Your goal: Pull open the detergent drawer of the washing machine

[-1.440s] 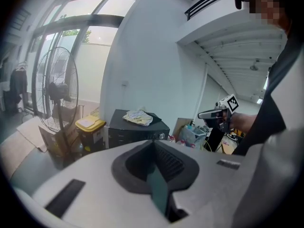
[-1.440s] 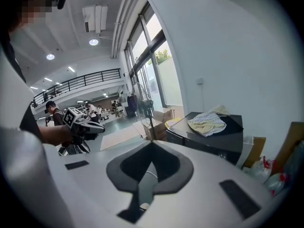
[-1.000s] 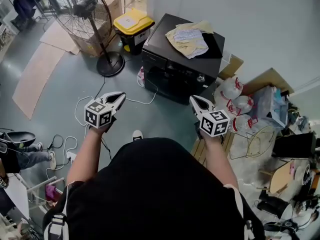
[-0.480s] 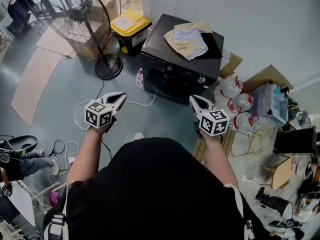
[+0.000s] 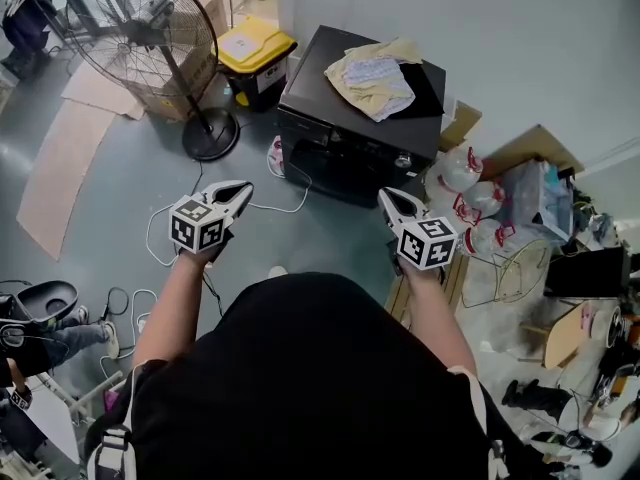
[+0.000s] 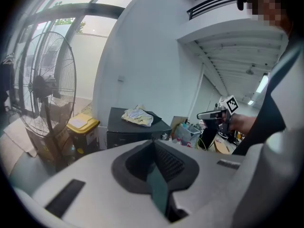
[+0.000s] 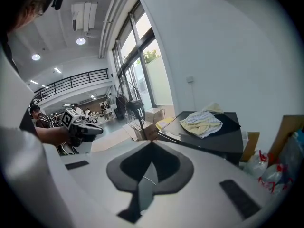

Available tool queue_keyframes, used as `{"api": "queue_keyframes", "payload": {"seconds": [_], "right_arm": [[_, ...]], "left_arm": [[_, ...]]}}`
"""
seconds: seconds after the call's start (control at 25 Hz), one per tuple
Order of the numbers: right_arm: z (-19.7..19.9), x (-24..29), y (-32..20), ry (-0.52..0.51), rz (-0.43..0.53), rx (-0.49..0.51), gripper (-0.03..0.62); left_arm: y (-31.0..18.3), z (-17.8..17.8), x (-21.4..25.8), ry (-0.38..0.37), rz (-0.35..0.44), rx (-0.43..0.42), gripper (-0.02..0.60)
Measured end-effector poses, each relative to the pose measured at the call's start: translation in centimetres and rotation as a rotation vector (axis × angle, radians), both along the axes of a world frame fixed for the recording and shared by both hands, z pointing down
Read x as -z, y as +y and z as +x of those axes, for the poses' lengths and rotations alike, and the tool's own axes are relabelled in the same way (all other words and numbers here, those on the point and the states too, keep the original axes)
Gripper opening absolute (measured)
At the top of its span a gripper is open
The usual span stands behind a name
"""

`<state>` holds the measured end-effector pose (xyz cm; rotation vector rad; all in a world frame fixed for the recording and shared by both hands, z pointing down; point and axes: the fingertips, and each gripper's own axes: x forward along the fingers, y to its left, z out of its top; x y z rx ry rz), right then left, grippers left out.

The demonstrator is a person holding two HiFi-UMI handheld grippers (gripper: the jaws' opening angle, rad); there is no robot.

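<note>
The black washing machine [image 5: 340, 153] stands on the floor ahead against the white wall, with crumpled cloths [image 5: 375, 76] on its lid. I cannot make out its detergent drawer from here. Both grippers are held in the air short of the machine and apart from it. My left gripper [image 5: 243, 188] is shut and empty, level with the machine's left corner. On the other side, my right gripper [image 5: 384, 197] is shut and empty before the machine's right corner. The machine [image 6: 133, 132] and cloths [image 6: 137, 116] show beyond the left gripper [image 6: 153, 142]. The right gripper [image 7: 152, 144] points left of the machine [image 7: 209, 139].
A tall standing fan [image 5: 160, 28] and a yellow-lidded bin [image 5: 255, 48] stand left of the machine. Cables [image 5: 285, 203] trail over the floor in front. Cardboard, plastic bottles [image 5: 470, 193] and a wire basket [image 5: 515, 278] crowd the right side.
The person has stepped a little toward the washing machine, carrying both grippers along; the room has slid slightly left in the head view. Both grippers stayed shut.
</note>
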<state>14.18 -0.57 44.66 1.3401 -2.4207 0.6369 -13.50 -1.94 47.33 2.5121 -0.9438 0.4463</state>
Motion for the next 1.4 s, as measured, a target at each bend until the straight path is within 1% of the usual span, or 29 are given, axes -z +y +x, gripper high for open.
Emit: {"api": "queue_keyframes", "payload": {"seconds": [0.56,0.84,1.4], "right_arm": [[-2.4,-1.2,-2.5,0.021,-0.013,-0.009,0.002],[-3.8,-1.2,-3.3,0.022,-0.018,-0.006,0.002],[-4.9,-2.1,-3.6,0.022,-0.036,-0.006,0.002]], "left_arm": [[-3.4,-2.2,-0.5,0.001,0.003,-0.019,0.011],[-4.0,-3.4,-0.5,-0.001,-0.006,-0.025,0.011],[-4.2,-4.4,-1.3,-0.002,-0.023,-0.025,0.011]]}}
